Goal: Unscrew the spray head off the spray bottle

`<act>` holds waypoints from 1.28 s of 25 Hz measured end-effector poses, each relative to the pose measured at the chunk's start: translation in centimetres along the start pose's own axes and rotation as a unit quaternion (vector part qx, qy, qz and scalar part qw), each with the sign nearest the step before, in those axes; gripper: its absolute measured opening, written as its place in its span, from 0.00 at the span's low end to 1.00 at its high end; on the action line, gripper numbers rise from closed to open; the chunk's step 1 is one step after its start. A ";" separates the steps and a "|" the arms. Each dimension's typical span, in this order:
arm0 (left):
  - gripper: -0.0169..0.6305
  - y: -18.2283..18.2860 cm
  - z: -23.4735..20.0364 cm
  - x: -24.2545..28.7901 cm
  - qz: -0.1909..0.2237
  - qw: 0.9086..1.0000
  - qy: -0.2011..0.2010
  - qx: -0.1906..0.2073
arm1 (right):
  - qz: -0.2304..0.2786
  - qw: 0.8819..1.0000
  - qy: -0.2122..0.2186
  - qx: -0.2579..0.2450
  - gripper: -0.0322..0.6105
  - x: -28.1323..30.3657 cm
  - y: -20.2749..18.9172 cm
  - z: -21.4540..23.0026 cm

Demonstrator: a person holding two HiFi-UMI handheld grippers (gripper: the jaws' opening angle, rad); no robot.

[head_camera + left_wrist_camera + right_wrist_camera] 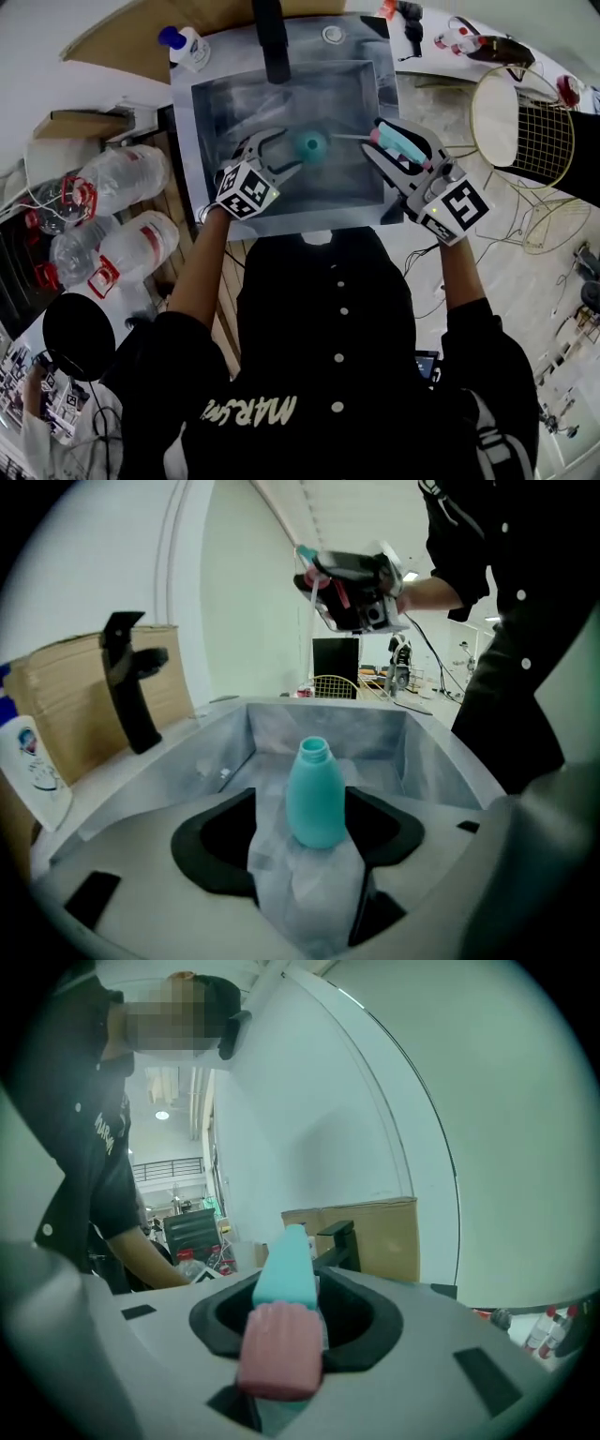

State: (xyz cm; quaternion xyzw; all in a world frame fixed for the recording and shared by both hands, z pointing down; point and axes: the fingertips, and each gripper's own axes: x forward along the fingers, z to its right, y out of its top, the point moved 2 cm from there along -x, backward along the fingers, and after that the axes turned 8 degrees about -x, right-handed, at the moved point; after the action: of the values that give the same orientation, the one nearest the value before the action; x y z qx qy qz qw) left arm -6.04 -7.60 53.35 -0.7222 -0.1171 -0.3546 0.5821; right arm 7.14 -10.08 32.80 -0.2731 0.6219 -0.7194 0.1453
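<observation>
A teal bottle (311, 145) stands upright with a bare, open neck in the grey sink (281, 214). My left gripper (286, 152) is just left of it, open. In the left gripper view the bottle (314, 794) rises between the wide jaws and the pads do not press on it. My right gripper (380, 141) hovers over the sink's right side, shut on the teal and pink spray head (398, 142), whose thin tube (352, 138) points toward the bottle. The right gripper view shows the spray head (286, 1279) clamped between the jaws, its pink part (279, 1349) nearest the camera.
A black faucet (272, 42) stands at the sink's back edge, with a blue-capped bottle (183, 45) to its left. Large clear water jugs (122, 178) lie left of the sink. A round wire basket (530, 127) sits to the right. A cardboard box (66, 696) is behind the faucet.
</observation>
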 end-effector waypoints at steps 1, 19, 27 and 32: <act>0.46 0.5 -0.2 -1.1 0.010 1.000 0.015 -0.002 | -0.002 1.000 -0.005 -0.001 0.31 -0.2 0.0 0.2; 0.06 11.3 -0.7 -19.8 0.213 0.947 0.217 -0.103 | 0.025 0.994 -0.096 -0.033 0.31 -3.9 3.2 -0.3; 0.06 12.5 -0.5 -25.0 0.232 0.923 0.280 -0.122 | 0.051 0.987 -0.145 -0.047 0.31 -6.1 5.0 -0.4; 0.07 11.6 -0.2 -27.2 0.244 0.903 0.329 -0.133 | 0.054 0.979 -0.191 -0.041 0.31 -7.5 5.1 -0.1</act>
State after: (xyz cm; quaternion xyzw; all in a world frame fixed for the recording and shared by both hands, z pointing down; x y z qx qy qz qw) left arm -18.94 -4.55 26.91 -0.6412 0.3090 -0.4309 0.5547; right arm 12.47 -6.78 26.25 -0.3772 0.6256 -0.6190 0.2883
